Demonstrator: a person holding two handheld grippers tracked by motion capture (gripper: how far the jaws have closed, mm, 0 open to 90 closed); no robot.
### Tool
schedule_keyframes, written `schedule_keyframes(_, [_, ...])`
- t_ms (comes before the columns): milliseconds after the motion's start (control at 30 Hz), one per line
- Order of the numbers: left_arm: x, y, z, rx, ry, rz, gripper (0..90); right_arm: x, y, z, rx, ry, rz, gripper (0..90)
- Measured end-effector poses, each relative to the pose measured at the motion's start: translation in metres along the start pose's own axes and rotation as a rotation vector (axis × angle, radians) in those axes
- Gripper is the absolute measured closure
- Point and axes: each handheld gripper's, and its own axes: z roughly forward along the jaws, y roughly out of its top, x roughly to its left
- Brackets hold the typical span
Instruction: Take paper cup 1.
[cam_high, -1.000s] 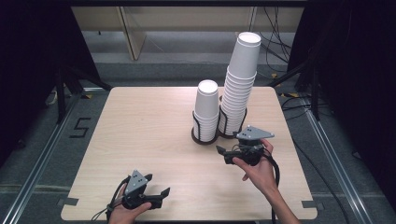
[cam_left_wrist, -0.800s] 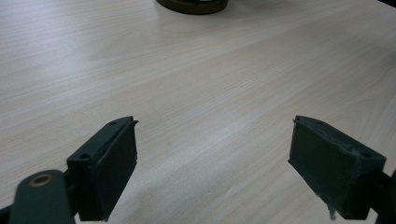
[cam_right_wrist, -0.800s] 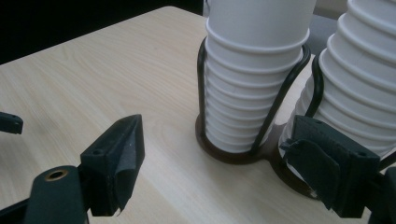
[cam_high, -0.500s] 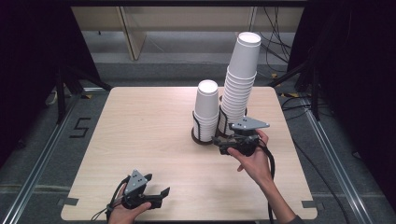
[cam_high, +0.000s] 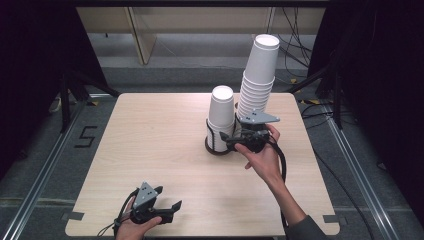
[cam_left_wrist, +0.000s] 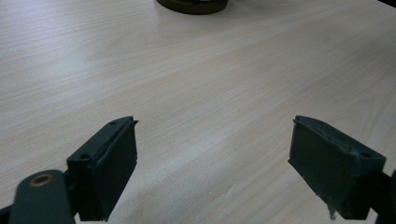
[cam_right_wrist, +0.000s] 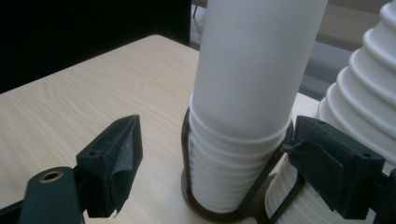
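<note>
On the pale wooden worktop (cam_high: 150, 145), toward its far right part, two stacks of white paper cups stood side by side in a dark wire holder (cam_high: 214, 146). The short stack (cam_high: 221, 116) was upright, while the tall stack (cam_high: 257, 75) just to its right leaned a little and rose well above it. The right gripper (cam_high: 231, 141), held in the person's right hand (cam_high: 262, 159), hovered just in front of the holder, pointing at the base of the short stack. In the right gripper view its fingers (cam_right_wrist: 114, 163) stood wide apart and gripped nothing: the short stack (cam_right_wrist: 243, 107) rose between and beyond them, the left finger clear of it, the right finger (cam_right_wrist: 327, 168) close against the holder's wire (cam_right_wrist: 268, 175), though contact could not be told. The tall stack (cam_right_wrist: 369, 102) showed at the right edge of that view. The left gripper (cam_high: 170, 207) lay low at the near edge of the worktop in the person's left hand (cam_high: 132, 231), well apart from the cups. Its fingers (cam_left_wrist: 109, 163) were spread with only bare worktop (cam_left_wrist: 205, 93) between them, and the holder's dark base (cam_left_wrist: 191, 5) showed far off at the top.
</note>
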Motion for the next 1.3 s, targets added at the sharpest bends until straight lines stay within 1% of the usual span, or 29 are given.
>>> schedule_keyframes(67, [0.000,0.000,0.000,0.000,-0.001,0.000,14.8,0.001,0.005,0.004,-0.004,-0.004,0.015,18.0])
schedule_keyframes(133, [0.000,0.000,0.000,0.003,0.000,0.001,14.7,0.000,0.010,0.007,-0.009,-0.017,0.008,18.0])
schedule_keyframes(167, [0.000,0.000,0.000,0.003,0.003,0.002,14.7,0.001,0.012,0.009,-0.008,-0.019,0.023,18.5])
schedule_keyframes(200, [-0.001,0.000,0.000,0.000,0.005,-0.002,14.7,-0.001,0.015,0.011,-0.016,-0.021,0.012,19.3])
schedule_keyframes(233, [-0.001,0.000,0.000,0.000,0.004,-0.003,14.7,-0.002,0.017,0.012,-0.009,-0.030,0.010,19.3])
schedule_keyframes(267, [-0.001,0.000,0.000,0.000,0.004,-0.003,14.7,-0.002,0.017,0.012,-0.009,-0.030,0.010,19.3])
schedule_keyframes(400, [-0.001,0.000,-0.001,0.011,0.010,0.003,14.7,-0.004,0.028,0.022,-0.022,-0.065,0.021,19.3])
schedule_keyframes(433, [-0.001,0.000,-0.001,0.011,0.010,0.003,14.7,-0.005,0.030,0.024,-0.029,-0.077,0.006,19.3])
schedule_keyframes(467, [-0.001,0.000,-0.001,0.005,0.006,0.002,14.7,-0.005,0.030,0.024,-0.029,-0.077,0.006,19.3])
schedule_keyframes(500, [-0.001,0.000,-0.001,0.007,0.005,0.003,14.7,-0.003,0.033,0.028,-0.024,-0.100,0.001,19.7])
schedule_keyframes(533, [-0.001,0.000,-0.001,0.007,0.004,0.004,14.7,-0.003,0.034,0.030,-0.019,-0.107,-0.011,19.2])
schedule_keyframes(567, [-0.001,0.000,-0.001,0.001,0.001,0.004,14.7,-0.003,0.035,0.032,-0.014,-0.112,-0.004,19.0])
schedule_keyframes(600, [-0.001,0.000,-0.001,0.001,0.001,0.005,14.7,-0.002,0.035,0.034,-0.019,-0.125,0.018,19.3])
schedule_keyframes(633, [-0.001,0.000,-0.001,0.001,0.001,0.006,14.7,-0.004,0.036,0.035,-0.011,-0.122,0.009,19.5])
schedule_keyframes(733, [-0.001,0.000,-0.001,0.000,0.001,0.005,14.7,-0.004,0.037,0.039,-0.007,-0.139,0.028,19.4])
schedule_keyframes(767, [-0.001,0.000,0.000,0.000,0.001,0.002,14.7,-0.006,0.039,0.043,-0.005,-0.143,0.017,19.1])
schedule_keyframes(800, [-0.001,0.000,0.000,0.000,0.001,0.002,14.7,-0.005,0.040,0.045,-0.005,-0.137,0.043,19.1])
schedule_keyframes(867, [-0.002,0.000,-0.001,0.002,0.002,0.001,14.7,-0.005,0.043,0.046,-0.002,-0.155,0.045,19.0])
schedule_keyframes(900, [-0.002,0.000,-0.001,0.004,0.002,0.002,14.7,-0.004,0.044,0.047,0.001,-0.159,0.067,18.8])
schedule_keyframes(933, [-0.002,0.000,-0.001,0.006,0.003,0.001,14.7,-0.004,0.046,0.049,-0.004,-0.163,0.049,18.5])
schedule_keyframes(967, [-0.002,0.000,-0.001,0.008,0.003,0.003,14.7,-0.003,0.047,0.051,-0.009,-0.167,0.060,18.2])
schedule_keyframes(1033, [-0.002,0.000,-0.001,0.008,0.003,0.004,14.7,-0.003,0.049,0.054,-0.009,-0.181,0.049,16.7])
schedule_keyframes(1067, [-0.002,0.000,-0.001,0.008,0.003,0.004,14.7,-0.001,0.050,0.055,-0.002,-0.177,0.069,16.4])
schedule_keyframes(1100, [-0.002,0.000,-0.001,0.010,0.005,0.004,14.7,-0.001,0.051,0.056,0.007,-0.193,0.055,16.3])
schedule_keyframes(1133, [-0.002,0.000,-0.001,0.009,0.006,0.002,14.7,0.001,0.052,0.057,0.012,-0.198,0.068,16.2])
schedule_keyframes(1167, [-0.002,0.000,-0.001,0.010,0.006,0.003,14.7,0.000,0.052,0.058,0.011,-0.205,0.059,16.0])
schedule_keyframes(1200, [-0.002,0.000,-0.001,0.009,0.006,0.002,14.7,0.001,0.053,0.060,0.012,-0.206,0.070,15.5])
schedule_keyframes(1267, [-0.002,0.000,-0.001,0.010,0.003,0.005,14.7,0.000,0.054,0.063,0.004,-0.215,0.065,15.8])
schedule_keyframes(1300, [-0.002,0.000,-0.001,0.010,0.001,0.006,14.7,0.000,0.054,0.064,0.012,-0.212,0.062,16.4])
